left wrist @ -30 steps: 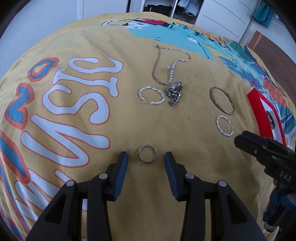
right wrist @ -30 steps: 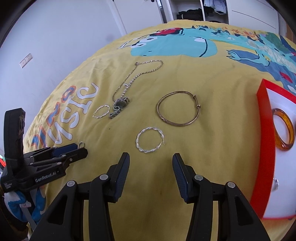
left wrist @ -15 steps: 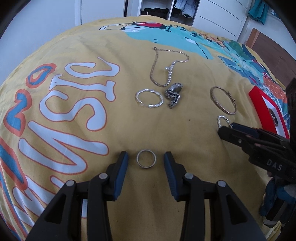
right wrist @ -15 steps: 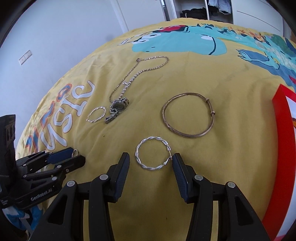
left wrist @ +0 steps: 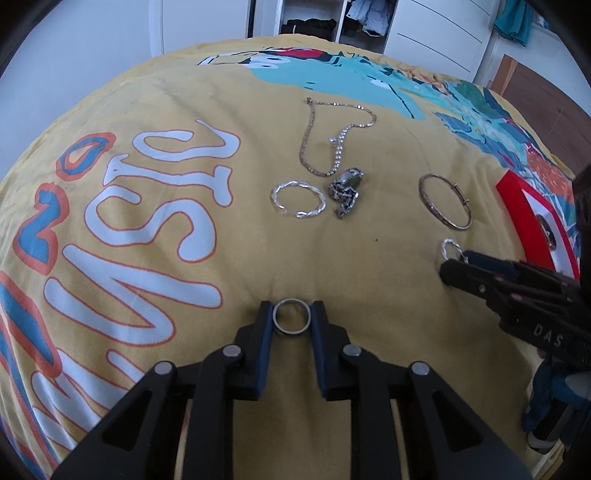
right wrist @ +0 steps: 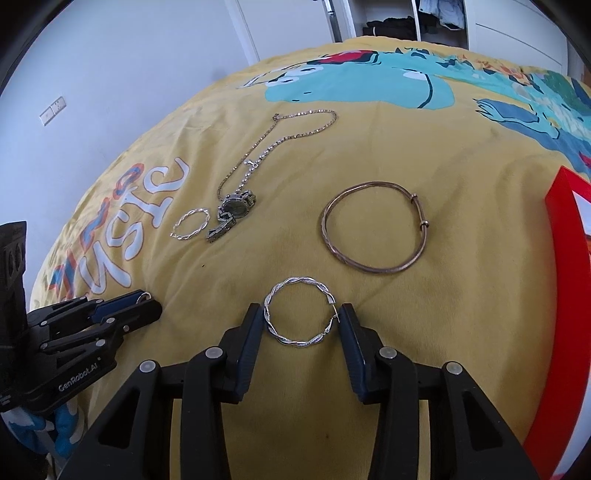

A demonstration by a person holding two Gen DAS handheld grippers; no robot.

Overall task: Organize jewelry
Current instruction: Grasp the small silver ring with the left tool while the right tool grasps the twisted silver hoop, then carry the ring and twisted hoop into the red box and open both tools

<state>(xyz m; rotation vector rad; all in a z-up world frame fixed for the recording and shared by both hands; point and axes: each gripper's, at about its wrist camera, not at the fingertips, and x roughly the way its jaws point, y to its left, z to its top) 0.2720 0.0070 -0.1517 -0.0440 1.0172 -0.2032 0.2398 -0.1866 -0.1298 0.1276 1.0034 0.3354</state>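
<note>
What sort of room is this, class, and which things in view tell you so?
Most likely a bedroom: jewelry lies on a yellow printed bedspread, with an open wardrobe of hanging clothes and white drawers behind.

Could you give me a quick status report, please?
Left gripper just closed on plain silver ring. Right gripper closing around twisted silver hoop. Nothing in the way.

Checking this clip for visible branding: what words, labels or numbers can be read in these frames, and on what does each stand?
"GenRobot.AI": white print on the side of the left gripper, seen from the right wrist.
"DAS": white letters on the body of the right gripper, seen from the left wrist; any further letters are cut off.
"MUSIC": my reading of the big white, orange-edged letters on the yellow bedspread; the first letter is partly out of frame.
Nothing else is legible.
</note>
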